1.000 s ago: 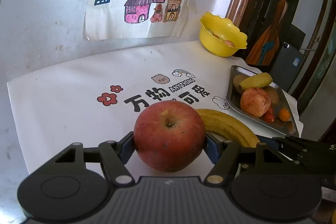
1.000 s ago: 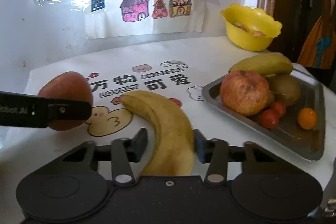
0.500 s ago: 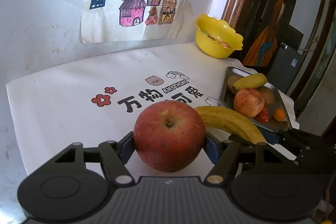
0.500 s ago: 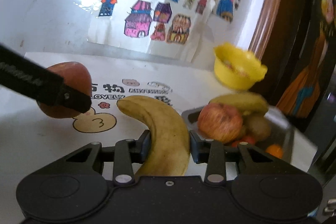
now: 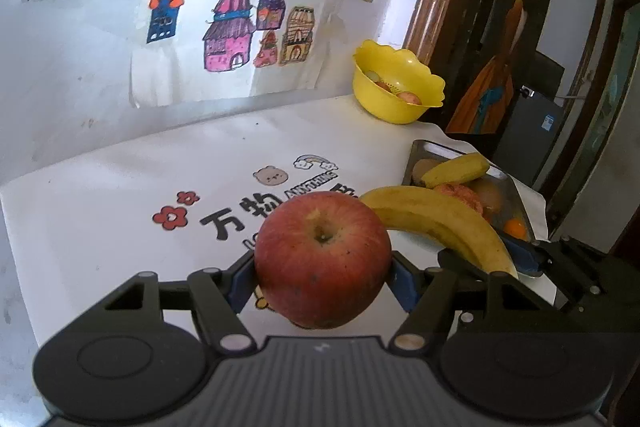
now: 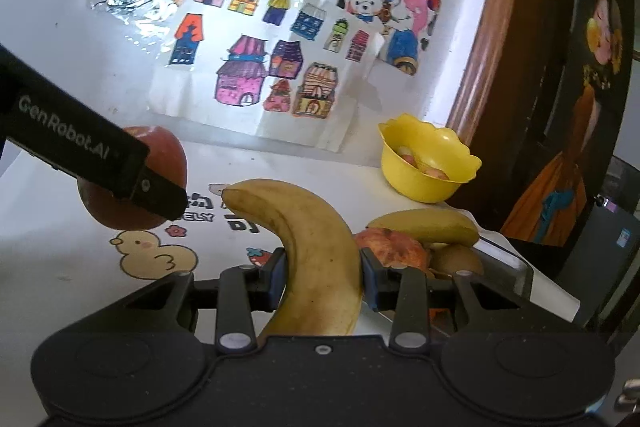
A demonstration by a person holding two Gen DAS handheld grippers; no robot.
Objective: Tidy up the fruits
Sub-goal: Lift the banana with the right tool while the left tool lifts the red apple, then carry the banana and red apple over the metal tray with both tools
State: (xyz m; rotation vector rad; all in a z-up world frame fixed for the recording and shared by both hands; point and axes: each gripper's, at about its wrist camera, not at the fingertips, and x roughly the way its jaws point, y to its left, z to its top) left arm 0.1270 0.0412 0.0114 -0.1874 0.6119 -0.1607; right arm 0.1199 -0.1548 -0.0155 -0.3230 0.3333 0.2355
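A red apple (image 5: 322, 259) sits between the blue pads of my left gripper (image 5: 322, 277), which is shut on it just above the white mat. My right gripper (image 6: 322, 281) is shut on a large yellow banana (image 6: 316, 239), gripped near its middle with the tip curving up and left. That banana (image 5: 436, 223) also shows in the left wrist view, just right of the apple. In the right wrist view the apple (image 6: 164, 155) is partly hidden behind a black left finger (image 6: 80, 143). The steel tray (image 6: 516, 263) at right holds a smaller banana (image 6: 428, 225), an apple (image 6: 388, 247) and a kiwi (image 6: 456, 259).
A yellow scalloped bowl (image 6: 424, 167) with small fruit stands at the back right by a wooden door frame. The white printed mat (image 5: 120, 195) covers the table. Drawings hang on the wall behind. The tray (image 5: 424, 147) lies close to the table's right edge.
The right gripper has lifted the banana a little and rolled, so its view now tilts up toward the wall. The left gripper with the apple has hardly moved.
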